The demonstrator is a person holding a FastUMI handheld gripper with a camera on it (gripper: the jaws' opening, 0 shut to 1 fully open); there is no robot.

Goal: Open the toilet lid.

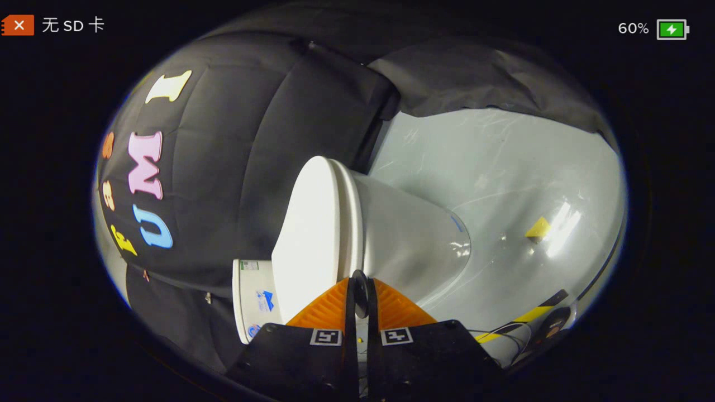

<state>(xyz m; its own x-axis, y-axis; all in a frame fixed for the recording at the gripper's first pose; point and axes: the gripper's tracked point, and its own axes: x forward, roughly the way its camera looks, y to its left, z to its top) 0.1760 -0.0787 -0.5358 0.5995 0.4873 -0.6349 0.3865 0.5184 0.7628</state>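
The view is rolled on its side, so the white toilet appears lying sideways. Its lid (313,234) lies flat against the seat and bowl (413,240), with the tank (251,301) behind it by the black cloth wall. My gripper (360,282) is shut, fingers pressed together with only a thin slit between them. The fingertips sit right at the side rim where the lid meets the bowl. I see nothing held between the fingers.
A glossy pale grey floor (503,167) spreads beyond the bowl. On it lie a small yellow marker (539,228), a strip of yellow and black tape (525,318) and some thin cables (503,335). Black cloth walls close in behind the tank.
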